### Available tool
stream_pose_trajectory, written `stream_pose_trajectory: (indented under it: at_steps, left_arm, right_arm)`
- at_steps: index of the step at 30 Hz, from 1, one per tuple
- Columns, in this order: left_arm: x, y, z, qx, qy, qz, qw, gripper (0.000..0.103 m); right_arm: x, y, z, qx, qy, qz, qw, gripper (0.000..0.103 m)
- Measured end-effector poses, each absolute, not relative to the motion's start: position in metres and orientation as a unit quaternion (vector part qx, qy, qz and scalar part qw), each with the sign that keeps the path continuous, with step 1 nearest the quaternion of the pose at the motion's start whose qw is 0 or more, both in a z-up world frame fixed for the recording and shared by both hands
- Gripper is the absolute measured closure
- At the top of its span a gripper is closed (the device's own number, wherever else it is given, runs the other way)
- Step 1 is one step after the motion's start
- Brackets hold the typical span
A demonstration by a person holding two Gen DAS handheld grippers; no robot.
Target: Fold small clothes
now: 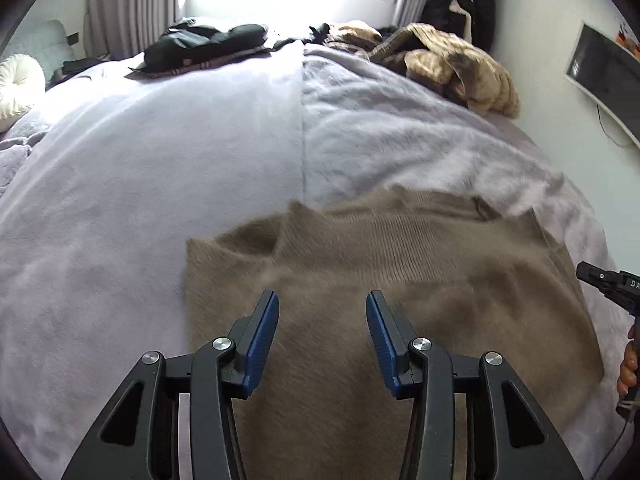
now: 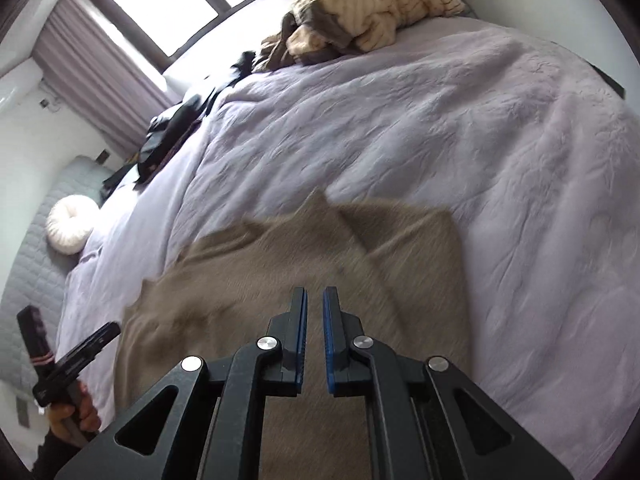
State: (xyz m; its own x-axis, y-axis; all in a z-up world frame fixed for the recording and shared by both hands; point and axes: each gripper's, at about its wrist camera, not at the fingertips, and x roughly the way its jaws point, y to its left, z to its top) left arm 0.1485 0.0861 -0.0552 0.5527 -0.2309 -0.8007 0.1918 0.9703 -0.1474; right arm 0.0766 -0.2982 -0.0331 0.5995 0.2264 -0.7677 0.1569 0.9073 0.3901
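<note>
Tan sweater (image 1: 400,272) spread on the bed (image 1: 160,160).
Left gripper (image 1: 322,312) hovers above it, jaws spread, empty; right gripper (image 2: 315,312) jaws pressed nearly together, pinching nothing.

Only legible text is a white "DA", cut off by the frame edge, on the black body of the right gripper (image 1: 612,292) at the right side of the left wrist view; nothing readable anywhere in the right wrist view.
</note>
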Motion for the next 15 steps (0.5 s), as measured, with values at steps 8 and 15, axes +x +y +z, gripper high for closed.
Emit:
stream_pose_trajectory:
  at_steps: [8, 15]
  left_arm:
    - [0.11, 0.091, -0.072, 0.0, 0.469, -0.097, 0.878, 0.055]
    - [0.077, 0.098, -0.068, -0.003, 0.473, -0.096, 0.876, 0.055]
  right_arm:
    - [0.037, -0.32, -0.063, 0.232, 0.47, -0.014, 0.851, 0.096]
    - [0.008, -0.329, -0.057, 0.248, 0.46, -0.019, 0.852, 0.093]
